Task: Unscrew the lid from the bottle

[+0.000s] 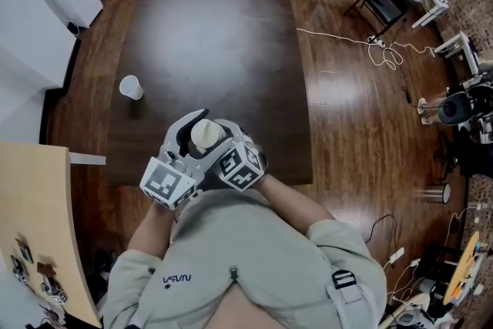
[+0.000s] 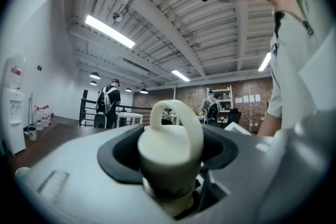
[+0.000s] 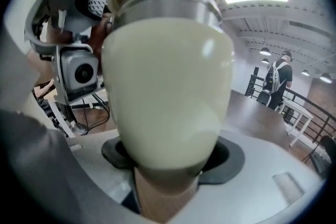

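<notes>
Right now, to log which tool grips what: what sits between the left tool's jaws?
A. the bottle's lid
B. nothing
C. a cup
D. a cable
A: the left tool has the looped lid between its jaws, while the cup stands apart on the table.

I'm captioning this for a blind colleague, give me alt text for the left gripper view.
A cream lid with a loop handle is clamped in the left gripper, seen close up. Behind it is a bright hall with strip lights and two distant people.
</notes>
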`<action>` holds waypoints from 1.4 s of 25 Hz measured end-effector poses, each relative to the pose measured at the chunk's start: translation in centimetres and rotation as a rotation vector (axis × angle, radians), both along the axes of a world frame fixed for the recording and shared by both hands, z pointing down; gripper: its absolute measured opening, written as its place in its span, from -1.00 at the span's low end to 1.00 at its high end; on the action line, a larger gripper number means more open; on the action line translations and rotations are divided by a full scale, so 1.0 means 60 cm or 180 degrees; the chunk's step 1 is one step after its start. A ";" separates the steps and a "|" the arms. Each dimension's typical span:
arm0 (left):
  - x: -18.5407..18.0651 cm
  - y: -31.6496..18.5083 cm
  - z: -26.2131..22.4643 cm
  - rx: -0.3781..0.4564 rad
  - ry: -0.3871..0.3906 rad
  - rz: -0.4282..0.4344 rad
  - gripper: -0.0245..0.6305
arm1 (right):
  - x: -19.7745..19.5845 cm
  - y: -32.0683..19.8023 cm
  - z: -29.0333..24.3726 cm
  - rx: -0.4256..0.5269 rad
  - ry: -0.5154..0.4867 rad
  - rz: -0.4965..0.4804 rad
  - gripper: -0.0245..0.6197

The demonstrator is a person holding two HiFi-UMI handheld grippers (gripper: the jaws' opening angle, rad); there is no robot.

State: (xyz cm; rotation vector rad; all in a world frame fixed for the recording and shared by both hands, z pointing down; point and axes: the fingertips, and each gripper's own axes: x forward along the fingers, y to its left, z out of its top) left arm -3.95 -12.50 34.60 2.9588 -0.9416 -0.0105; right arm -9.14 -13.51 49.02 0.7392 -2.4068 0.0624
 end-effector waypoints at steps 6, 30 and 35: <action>-0.016 0.007 -0.079 0.0281 0.0117 -0.0056 -0.04 | 0.028 -0.006 0.025 -0.0009 0.0042 0.0083 0.01; -0.098 -0.050 0.279 -0.0537 -0.0789 -0.0705 -0.04 | 0.124 -0.037 0.110 -0.0115 -0.0345 0.0683 0.01; -0.086 -0.035 0.382 -0.0850 -0.1197 -0.0563 -0.04 | 0.125 -0.031 0.134 -0.0186 -0.0328 0.0715 0.01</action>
